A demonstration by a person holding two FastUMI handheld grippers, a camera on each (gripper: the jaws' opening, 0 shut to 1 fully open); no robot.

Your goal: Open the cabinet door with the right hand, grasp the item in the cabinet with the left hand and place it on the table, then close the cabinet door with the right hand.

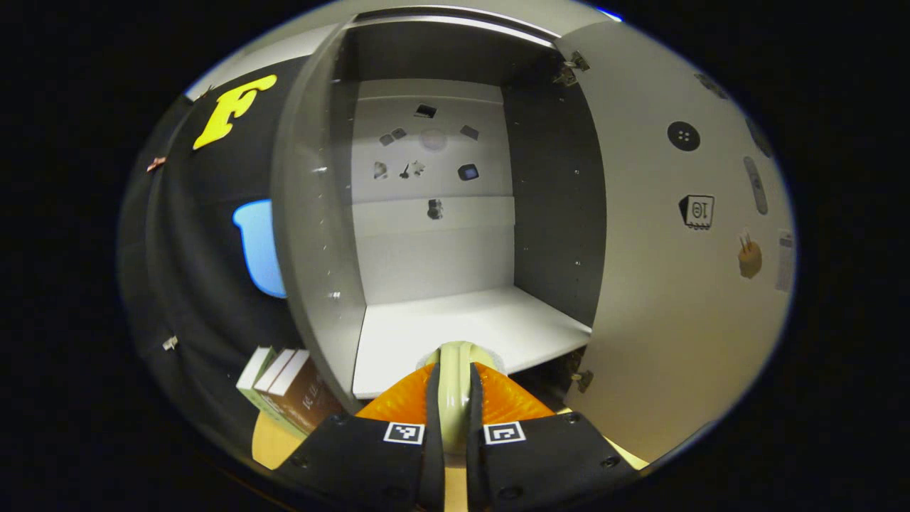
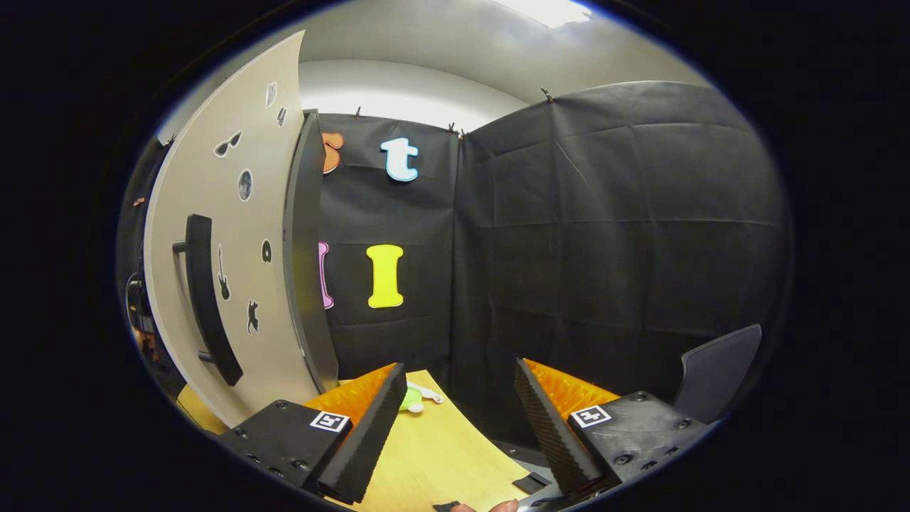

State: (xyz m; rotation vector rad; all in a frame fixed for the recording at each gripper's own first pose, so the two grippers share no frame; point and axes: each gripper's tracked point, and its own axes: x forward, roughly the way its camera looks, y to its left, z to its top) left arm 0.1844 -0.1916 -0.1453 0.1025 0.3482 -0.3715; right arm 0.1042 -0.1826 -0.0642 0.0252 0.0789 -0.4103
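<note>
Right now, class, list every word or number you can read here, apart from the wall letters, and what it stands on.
Book: spine print too blurred to read.
Sticker on the cabinet door: characters too small to read surely.
None can be quoted.

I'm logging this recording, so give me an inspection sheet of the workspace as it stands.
Surface: wooden table, mostly bare.
Job's things: cabinet with its door swung open, shelf bare; pale item held in front of the shelf; door handle free.
Clutter: books beside the cabinet; small green toy on the table.
Grippers: left gripper shut on the item; right gripper open, apart from the door.
Cables: nothing seen.
Surroundings: black cloth wall; chair back at the right.
</note>
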